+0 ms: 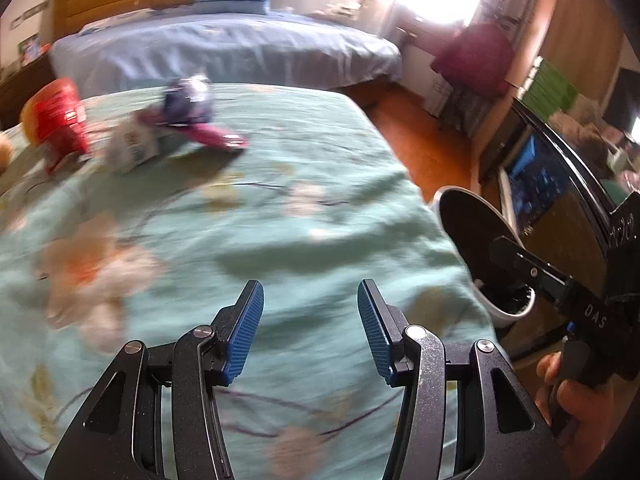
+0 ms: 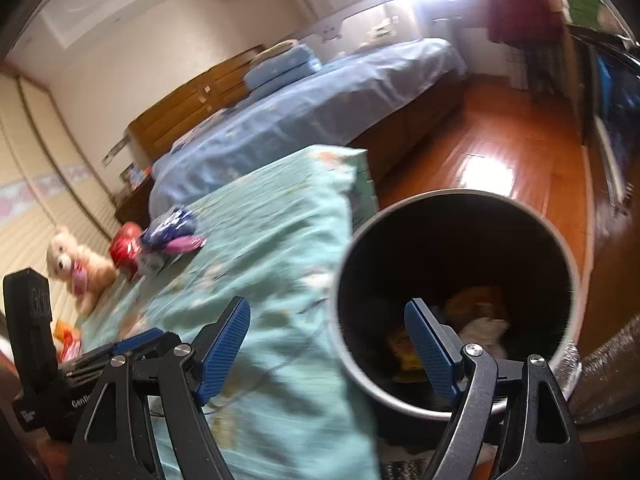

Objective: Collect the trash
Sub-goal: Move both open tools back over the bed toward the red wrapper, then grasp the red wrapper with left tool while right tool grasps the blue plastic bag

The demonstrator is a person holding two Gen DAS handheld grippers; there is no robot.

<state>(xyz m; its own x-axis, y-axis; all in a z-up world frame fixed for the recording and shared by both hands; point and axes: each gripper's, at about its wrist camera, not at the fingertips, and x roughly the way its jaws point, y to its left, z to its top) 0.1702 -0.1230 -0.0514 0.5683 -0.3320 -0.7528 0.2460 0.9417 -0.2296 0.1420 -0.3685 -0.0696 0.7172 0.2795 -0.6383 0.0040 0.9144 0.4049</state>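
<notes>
My left gripper [image 1: 311, 304] stands open above the green floral bedspread [image 1: 304, 200], nothing between its blue pads. Far off at the upper left lie a red packet [image 1: 60, 116], a white carton [image 1: 132, 148], a blue-purple wrapper [image 1: 188, 100] and a pink wrapper [image 1: 216, 136]. The round bin [image 1: 480, 248] stands beside the bed at the right. My right gripper [image 2: 328, 332] is open and holds nothing; its right finger hangs over the bin's mouth. In the bin [image 2: 440, 196] lie yellow-orange wrappers [image 2: 404, 348] and crumpled white paper [image 2: 484, 328].
A plush bear [image 2: 76, 268] sits on the bedspread near the red packet [image 2: 126, 246]. An orange wrapper [image 2: 68, 340] lies at the lower left. A blue-covered bed [image 1: 224, 48] stands behind; the wooden floor [image 2: 500, 140] and a dark cabinet [image 1: 560, 184] are to the right.
</notes>
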